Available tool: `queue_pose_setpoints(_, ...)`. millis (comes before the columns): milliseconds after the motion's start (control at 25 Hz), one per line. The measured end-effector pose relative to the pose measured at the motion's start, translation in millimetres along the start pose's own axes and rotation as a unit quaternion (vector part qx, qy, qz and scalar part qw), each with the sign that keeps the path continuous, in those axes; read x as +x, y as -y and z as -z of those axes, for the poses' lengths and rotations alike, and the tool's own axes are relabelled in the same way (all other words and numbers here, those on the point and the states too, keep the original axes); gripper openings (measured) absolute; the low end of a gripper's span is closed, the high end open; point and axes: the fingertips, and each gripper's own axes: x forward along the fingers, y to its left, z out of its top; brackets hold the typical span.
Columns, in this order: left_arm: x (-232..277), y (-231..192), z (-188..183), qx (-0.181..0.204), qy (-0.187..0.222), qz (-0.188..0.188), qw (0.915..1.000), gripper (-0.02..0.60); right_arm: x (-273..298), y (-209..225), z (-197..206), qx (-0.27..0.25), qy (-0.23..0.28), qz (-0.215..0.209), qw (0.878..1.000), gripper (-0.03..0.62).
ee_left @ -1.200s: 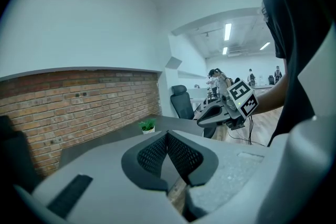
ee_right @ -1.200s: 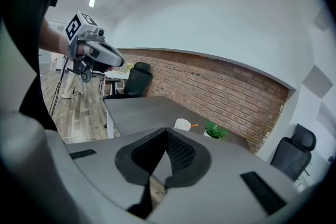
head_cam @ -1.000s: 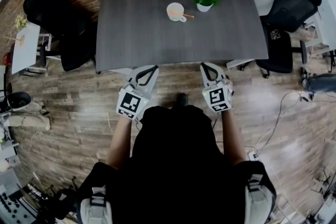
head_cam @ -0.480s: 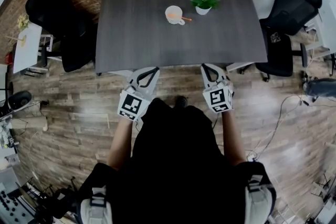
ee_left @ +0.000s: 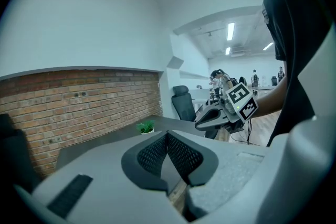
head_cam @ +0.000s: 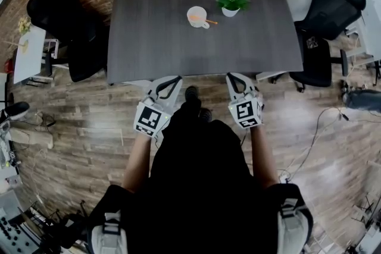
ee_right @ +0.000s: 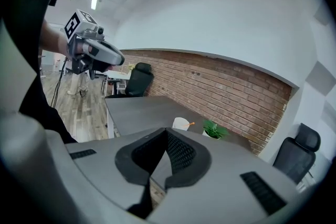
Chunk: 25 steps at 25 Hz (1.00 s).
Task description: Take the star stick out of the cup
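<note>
Two things differ from half a second ago: your shoe [head_cam: 191, 93] now shows forward between the grippers, near the table [head_cam: 155, 21] edge, and the table has slid only a trace in the head view. Your grippers hold much the same spots as before. You carry the left gripper [head_cam: 169, 81] at 11 o'clock from your body and the right gripper [head_cam: 235, 78] at 1 o'clock, both level with the near table edge, forearms reaching forward and roughly parallel. Each gripper's jaws are pressed together with nothing between them. The white cup [head_cam: 197, 15] stands well apart from both, at 12 o'clock on the far half of the table. The orange star stick [head_cam: 209, 21] is in it, leaning out toward 4 o'clock. A small potted plant [head_cam: 231, 0] sits just beside the cup at 2 o'clock.
</note>
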Motion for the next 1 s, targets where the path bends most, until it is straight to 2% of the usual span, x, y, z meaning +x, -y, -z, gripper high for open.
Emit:
queue_pose_setpoints(280,23.0,-15.6,-11.4,0.0,0.011,0.015,0.9998,0.002,6.0,19.4,-0.6,0.0,-0.014,0.013,1.0,0.0)
queue_pose_setpoints(440,39.9,-19.9,-20.6,0.018,0.028,0.029,0.999,0.002,14.5,31.5,2.1,-0.003,-0.019,0.018,1.0,0.0)
queue_pose_setpoints(800,62.8,-53.9,-18.5,-0.009,0.015,0.036,0.9992,0.002,46.3,51.1,-13.3,-0.015,-0.026,0.012,0.999,0.0)
queue_pose_setpoints(1000,78.5,-74.5,-24.9,0.006,0.023,0.043,0.9988,0.002,66.3,62.8,-18.8,-0.019,-0.029,0.012,0.999,0.0)
